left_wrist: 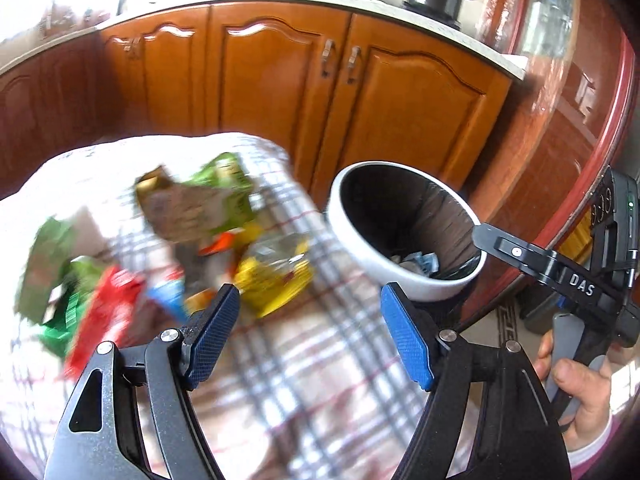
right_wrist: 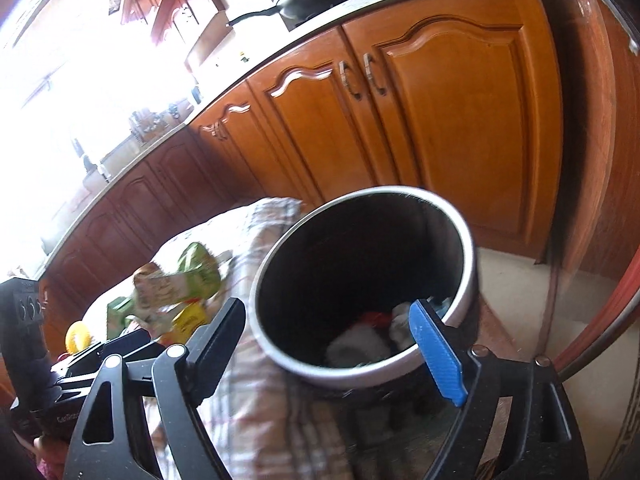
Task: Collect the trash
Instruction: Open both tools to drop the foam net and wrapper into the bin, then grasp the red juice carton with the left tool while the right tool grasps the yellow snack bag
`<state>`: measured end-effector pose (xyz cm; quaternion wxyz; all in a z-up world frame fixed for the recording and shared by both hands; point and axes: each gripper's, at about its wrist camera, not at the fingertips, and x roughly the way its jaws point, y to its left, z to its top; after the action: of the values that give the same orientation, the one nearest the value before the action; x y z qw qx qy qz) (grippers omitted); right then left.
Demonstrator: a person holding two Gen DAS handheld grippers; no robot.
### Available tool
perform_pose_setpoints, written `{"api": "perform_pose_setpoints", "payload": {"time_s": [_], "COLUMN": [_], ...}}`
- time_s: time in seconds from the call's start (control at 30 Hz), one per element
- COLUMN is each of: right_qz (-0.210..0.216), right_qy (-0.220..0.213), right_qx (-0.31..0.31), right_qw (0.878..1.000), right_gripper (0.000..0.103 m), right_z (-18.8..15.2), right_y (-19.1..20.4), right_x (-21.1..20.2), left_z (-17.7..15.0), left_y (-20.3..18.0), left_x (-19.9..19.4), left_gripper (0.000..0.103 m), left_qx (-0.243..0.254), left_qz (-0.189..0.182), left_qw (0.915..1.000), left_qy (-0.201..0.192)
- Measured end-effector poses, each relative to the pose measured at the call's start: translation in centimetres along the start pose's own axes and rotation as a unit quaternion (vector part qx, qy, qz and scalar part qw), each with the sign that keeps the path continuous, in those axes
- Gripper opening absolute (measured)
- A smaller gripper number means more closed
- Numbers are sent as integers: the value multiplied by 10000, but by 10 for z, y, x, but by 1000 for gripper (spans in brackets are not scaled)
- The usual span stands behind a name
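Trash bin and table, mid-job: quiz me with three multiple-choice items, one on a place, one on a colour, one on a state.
1. Where is the trash bin relative to the checked tablecloth?
A. Beside the table's edge, towards the wooden cabinets
B. On the stove
C. Under the wrapper pile

2. What colour is the bin's outer rim?
A. Red
B. White
C. Green

3. What state is the left claw in?
A. Shut on a yellow wrapper
B. Shut with nothing in it
C. Open, holding nothing

Answers:
1 A: the bin stands off the cloth's edge, in front of the cabinets.
2 B: the rim is white around a dark liner.
3 C: the blue pads stand wide apart with only cloth behind them; the wrappers lie on the table, blurred.
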<state>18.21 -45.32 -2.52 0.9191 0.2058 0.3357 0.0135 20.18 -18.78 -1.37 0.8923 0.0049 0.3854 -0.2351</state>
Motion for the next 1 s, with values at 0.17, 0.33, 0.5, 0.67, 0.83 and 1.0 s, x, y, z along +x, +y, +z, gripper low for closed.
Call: {"api": "perform_pose_setpoints", "payload": {"time_s": [0.17, 0.33, 0.5, 0.67, 0.83, 1.0], "right_qz": [144, 315, 431, 538, 640, 706], "right_qy": [91, 222, 331, 407, 499, 556], "right_qx": [-73, -146, -327, -466, -572, -642], "right_qw": [9998, 9992, 9980, 9966, 9951, 9939], "right_gripper": [88, 88, 88, 88, 88, 86], "right_z": [-17, -31, -41, -46, -48, -48], "right_y": [24, 48, 72, 92, 106, 115], "right_x": [1, 4, 9, 15, 26, 38], "left_z": [-18, -33, -42, -45, -41, -33], "left_y": [27, 55, 81, 97, 101, 98], "left_x": [-26, -48, -61, -63, -59, -50], "left_gripper": [74, 74, 74, 74, 74, 74], "left_qx": [-110, -279, -379, -353, -136, 73], "left_qz": [247, 495, 682, 791, 880, 1027], "left_qw": [9995, 9981, 9965, 9960, 9960, 9947], "left_qy": [-149, -250, -285, -240, -121, -15]}}
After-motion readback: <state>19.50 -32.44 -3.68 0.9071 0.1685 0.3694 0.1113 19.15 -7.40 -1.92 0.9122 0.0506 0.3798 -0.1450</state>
